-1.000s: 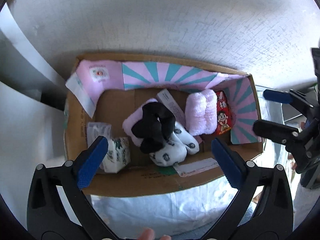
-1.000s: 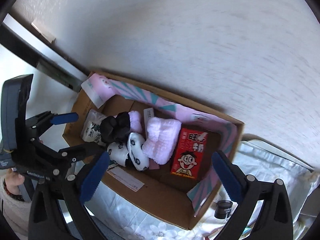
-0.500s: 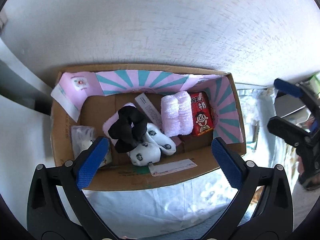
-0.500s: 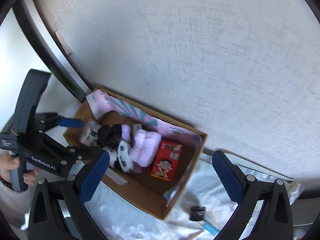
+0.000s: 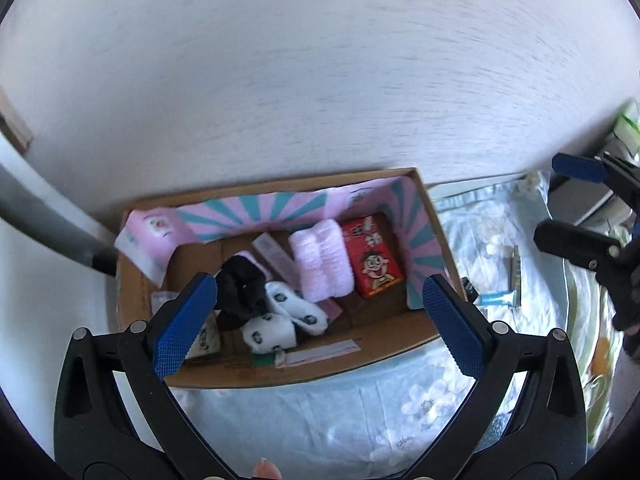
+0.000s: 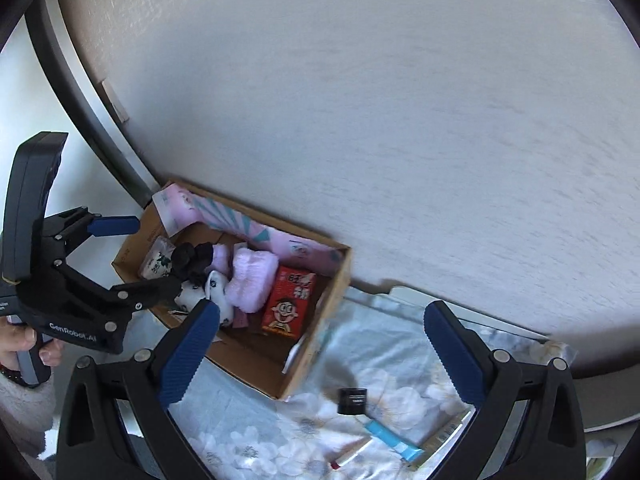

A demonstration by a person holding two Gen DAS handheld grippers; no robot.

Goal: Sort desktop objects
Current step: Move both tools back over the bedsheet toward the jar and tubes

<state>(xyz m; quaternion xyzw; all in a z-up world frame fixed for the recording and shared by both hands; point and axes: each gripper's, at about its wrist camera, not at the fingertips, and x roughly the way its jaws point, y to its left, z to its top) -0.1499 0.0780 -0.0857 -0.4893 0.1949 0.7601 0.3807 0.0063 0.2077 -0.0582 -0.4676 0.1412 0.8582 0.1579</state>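
White textured wall [image 5: 320, 80] behind; floral cloth [image 6: 280, 432] under cardboard box [image 5: 304, 372].

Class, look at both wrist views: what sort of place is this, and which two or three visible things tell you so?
Probably a home room: a floral cloth covers the surface beside a plain textured wall, and a cardboard box holds household items such as socks.

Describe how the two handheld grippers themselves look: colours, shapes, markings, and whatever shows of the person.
Both grippers, left and right, have black angular frames with silver screws and ribbed blue pads on the fingers. White lettering marks the left one's body. The hand holding it wears a fuzzy white sleeve.
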